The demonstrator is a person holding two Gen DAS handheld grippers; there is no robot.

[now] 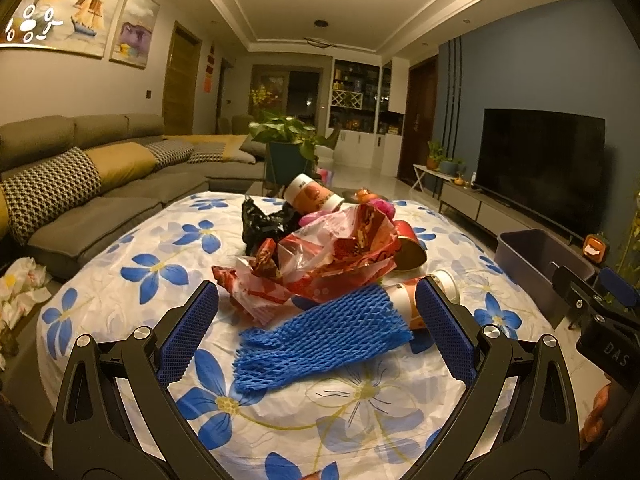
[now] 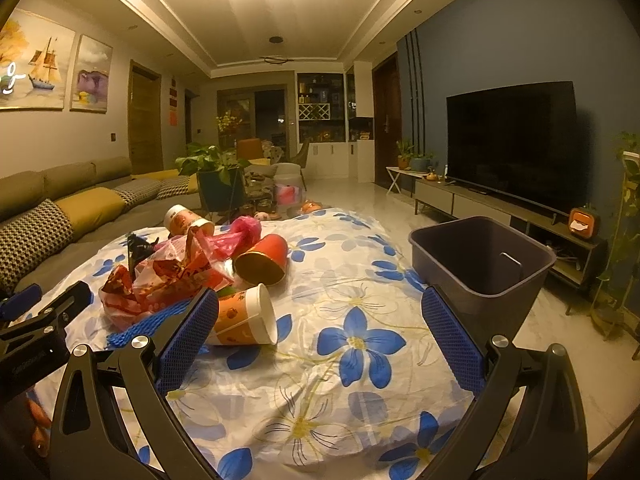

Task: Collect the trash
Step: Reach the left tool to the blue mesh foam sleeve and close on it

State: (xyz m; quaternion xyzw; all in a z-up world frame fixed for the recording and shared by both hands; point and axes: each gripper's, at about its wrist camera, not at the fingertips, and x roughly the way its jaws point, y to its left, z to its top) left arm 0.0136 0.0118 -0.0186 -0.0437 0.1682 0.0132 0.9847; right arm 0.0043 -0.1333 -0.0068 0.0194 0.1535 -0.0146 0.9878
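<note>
left gripper (image 1: 316, 336), jaws spread, frames the blue net (image 1: 320, 340) lying crosswise; right gripper (image 2: 320, 336) spread too, nothing held.

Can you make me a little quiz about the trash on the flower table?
1. True or false: the bin already holds trash.
2. Which piece lies between the left gripper's fingers? A) red cup B) blue net C) black bag
3. How many grippers are open?

Key:
1. False. The part of the bin's inside that shows is bare, and the trash lies on the table.
2. B. The blue net lies there; the red cup and the black bag are farther back in the pile.
3. Two. The left one and the right gripper both stand wide open and hold nothing.
</note>
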